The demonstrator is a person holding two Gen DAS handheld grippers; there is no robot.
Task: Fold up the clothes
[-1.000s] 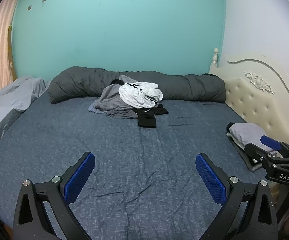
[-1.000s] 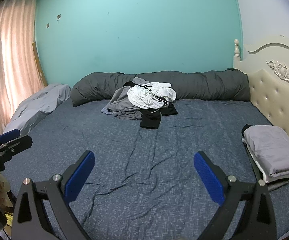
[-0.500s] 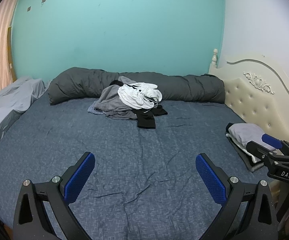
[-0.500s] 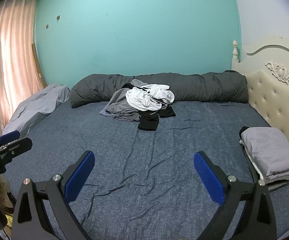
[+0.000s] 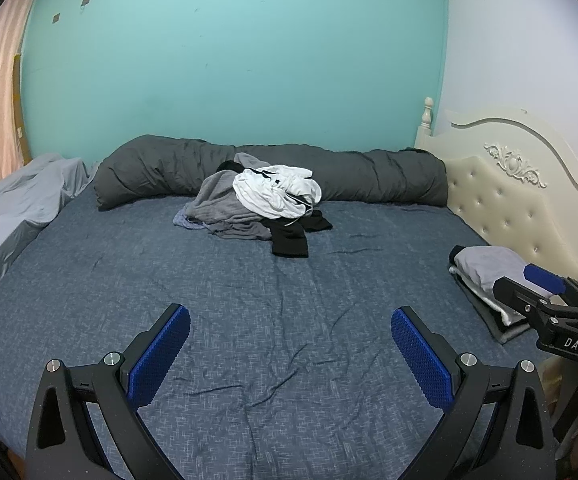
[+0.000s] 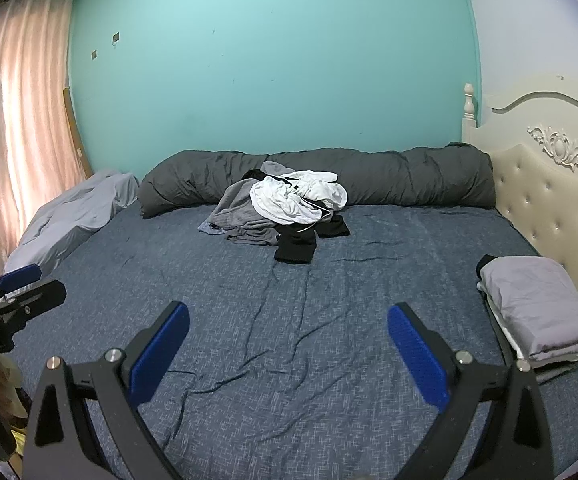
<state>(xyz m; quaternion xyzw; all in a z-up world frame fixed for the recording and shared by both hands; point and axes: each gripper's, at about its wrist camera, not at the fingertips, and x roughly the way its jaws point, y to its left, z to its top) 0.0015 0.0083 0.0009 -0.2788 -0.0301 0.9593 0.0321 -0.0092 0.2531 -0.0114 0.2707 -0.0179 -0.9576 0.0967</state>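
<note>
I've pulled both claws back a touch, left claw (image 5: 289, 356) and right claw (image 6: 288, 354) spread wide and empty over the bed (image 6: 329, 320), folded stack (image 6: 537, 308) done by the headboard (image 6: 561, 208), unfolded pile (image 6: 285, 212) far ahead awaiting me.
</note>
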